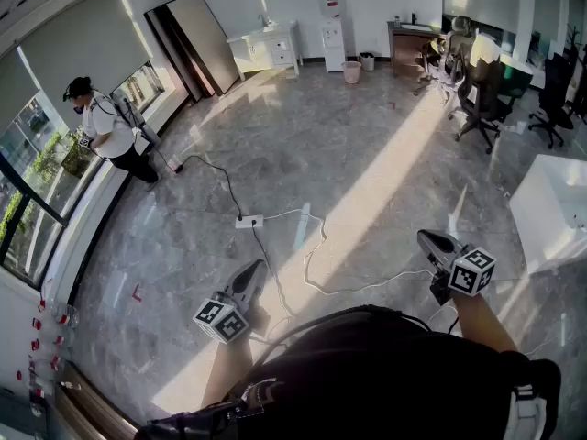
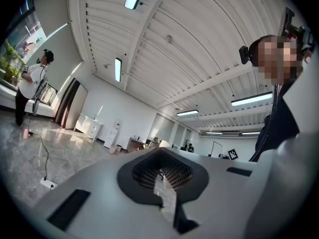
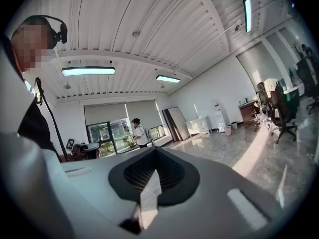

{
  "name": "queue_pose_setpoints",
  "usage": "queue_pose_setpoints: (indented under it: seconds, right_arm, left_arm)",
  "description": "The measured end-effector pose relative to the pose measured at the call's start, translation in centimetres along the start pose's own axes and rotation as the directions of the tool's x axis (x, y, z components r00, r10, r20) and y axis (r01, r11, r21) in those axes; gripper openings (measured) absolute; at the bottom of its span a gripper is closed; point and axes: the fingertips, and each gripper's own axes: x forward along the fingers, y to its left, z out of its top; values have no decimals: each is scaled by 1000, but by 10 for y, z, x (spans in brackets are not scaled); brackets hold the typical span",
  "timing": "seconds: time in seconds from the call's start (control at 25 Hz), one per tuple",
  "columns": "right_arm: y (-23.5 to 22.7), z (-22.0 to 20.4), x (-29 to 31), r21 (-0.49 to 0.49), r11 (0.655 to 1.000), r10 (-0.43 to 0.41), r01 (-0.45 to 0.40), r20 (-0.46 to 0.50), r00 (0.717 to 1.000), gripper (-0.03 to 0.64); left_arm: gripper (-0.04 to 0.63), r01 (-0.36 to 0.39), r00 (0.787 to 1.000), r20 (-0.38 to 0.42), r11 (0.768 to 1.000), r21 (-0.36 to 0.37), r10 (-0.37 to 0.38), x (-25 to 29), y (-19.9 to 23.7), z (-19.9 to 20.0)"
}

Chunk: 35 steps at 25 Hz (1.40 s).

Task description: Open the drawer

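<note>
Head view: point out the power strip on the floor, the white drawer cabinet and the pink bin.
power strip point(image 1: 249, 220), head view, middle of its white body.
white drawer cabinet point(image 1: 268, 53), head view, its front face.
pink bin point(image 1: 352, 72), head view, its side wall.

Open office: swivel chairs point(image 1: 481, 99), desk point(image 1: 408, 39), water dispenser point(image 1: 331, 33), polished stone floor point(image 1: 303, 154).

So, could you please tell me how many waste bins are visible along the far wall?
2. A pale bin stands on the floor just right of the water dispenser; a darker bin sits beside the brown desk. Others may be hidden behind furniture.
</note>
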Motion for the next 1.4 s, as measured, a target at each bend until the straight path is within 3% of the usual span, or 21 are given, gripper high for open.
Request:
queue_pose_setpoints:
  seconds: [0.76,1.4]
  right_arm:
    - [-37,5,-33,69,997,-43,39,48,998,2]
    - [-121,3,-126,129,990,-60,54,46,997,2]
  left_arm:
    - [0,37,999,-14,999,2,-37,34,-30,-11]
    - [0,66,995,-72,998,-4,-66,116,-122,-55]
